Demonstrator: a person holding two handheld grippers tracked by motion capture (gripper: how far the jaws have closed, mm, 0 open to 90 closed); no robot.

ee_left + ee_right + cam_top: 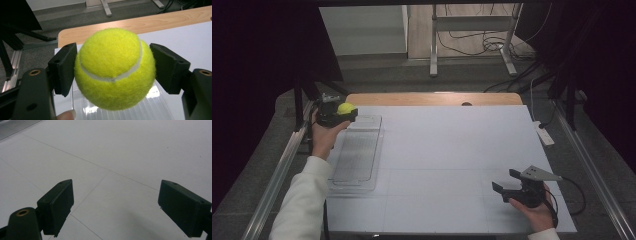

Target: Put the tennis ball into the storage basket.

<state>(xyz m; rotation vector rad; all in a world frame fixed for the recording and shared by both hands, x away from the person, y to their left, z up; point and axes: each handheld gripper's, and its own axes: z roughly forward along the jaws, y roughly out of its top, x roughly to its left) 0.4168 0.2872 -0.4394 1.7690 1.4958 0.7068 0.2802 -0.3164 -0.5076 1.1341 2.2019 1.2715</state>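
A yellow-green tennis ball [113, 68] sits between the two black pads of my left gripper [113, 70], which is shut on it. From the high view the ball [345, 108] and that gripper [337, 114] are at the far left of the table, above the far end of a clear plastic tray [357, 152]. My right gripper [507, 183] rests low over the white table top near the front right, held by a hand. Its jaws [116, 207] stand wide apart with nothing between them.
The white table top [447, 160] has a wooden strip [432, 98] along its far edge. A white power strip [544, 134] lies off the right edge. Metal rails run along both sides, and a table frame with cables stands on the floor beyond.
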